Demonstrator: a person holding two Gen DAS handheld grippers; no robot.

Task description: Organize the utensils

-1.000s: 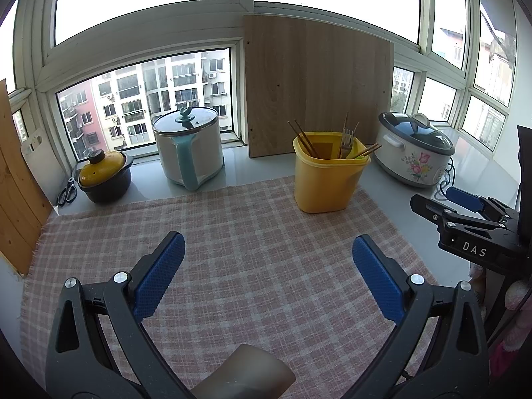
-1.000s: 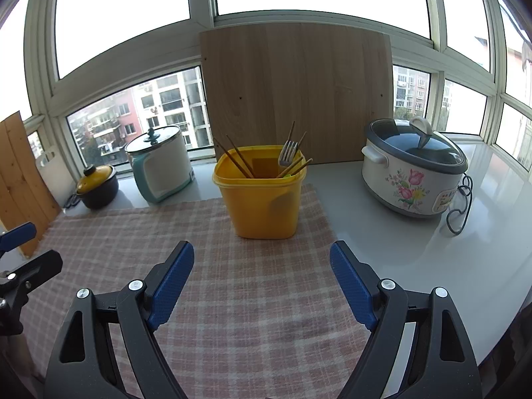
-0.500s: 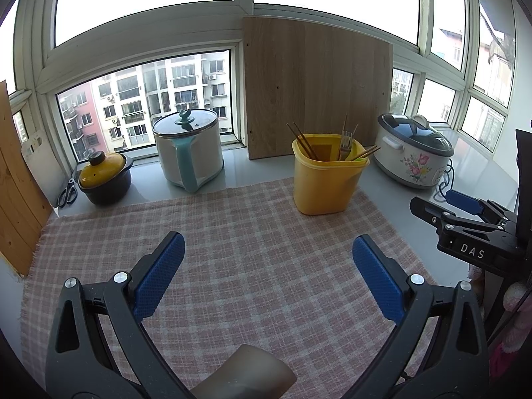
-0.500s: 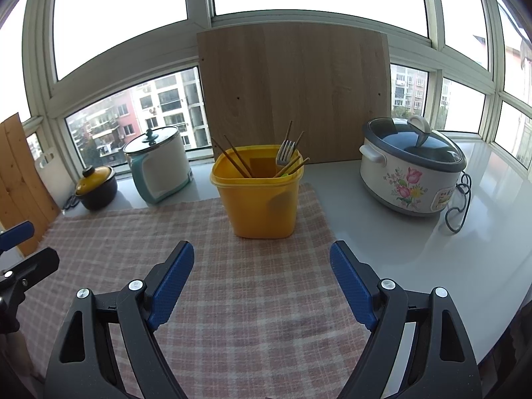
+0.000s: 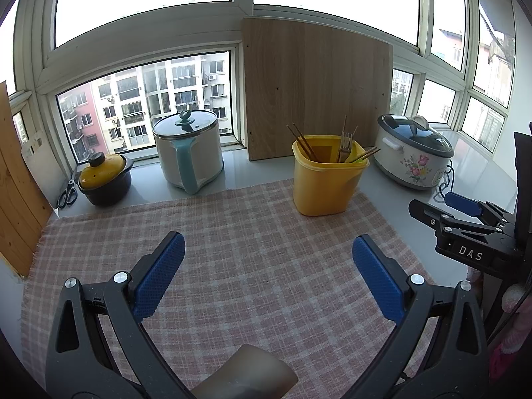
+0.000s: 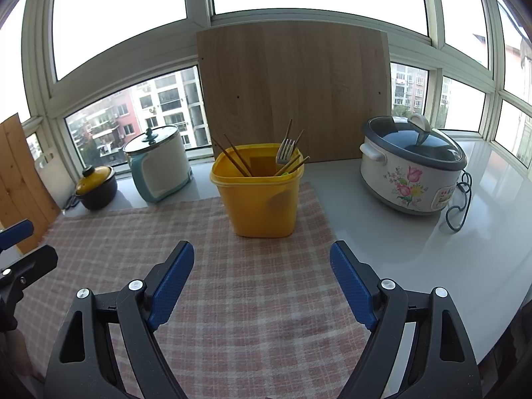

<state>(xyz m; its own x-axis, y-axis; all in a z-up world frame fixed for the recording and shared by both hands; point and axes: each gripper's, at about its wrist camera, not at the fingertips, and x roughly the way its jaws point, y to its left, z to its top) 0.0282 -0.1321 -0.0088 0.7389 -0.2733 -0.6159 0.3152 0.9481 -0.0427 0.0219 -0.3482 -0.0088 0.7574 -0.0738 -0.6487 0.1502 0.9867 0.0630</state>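
Table (image 6: 465, 266): pale grey and glossy, running under a wide bay of windows; unchanged from a second ago.
Cloth (image 5: 252, 249): pink checked, covering the lower centre of both views; nothing lies on its open part.
Wooden board (image 6: 292, 89): upright against the window, upper centre, as before.
Rice cooker (image 6: 412, 169): floral, at right centre, its cord curled beside it.
Kettle (image 5: 188, 148): white and teal, left of centre.
Yellow tub (image 6: 257, 189): standing on the cloth's far edge at frame centre. In the left wrist view it sits very slightly lower and further right than a second ago; a small shift of view.
Utensils: brown chopsticks (image 6: 237, 161) and a metal fork (image 6: 285, 154) stand tilted inside the tub.
Small pot (image 5: 104, 179): dark with a yellow lid, far left.
Left tongs (image 5: 267, 262): released, blue pads wide apart, nothing between them; same as earlier.
Right tongs (image 6: 261, 272): released, equally wide, empty, unmoved.
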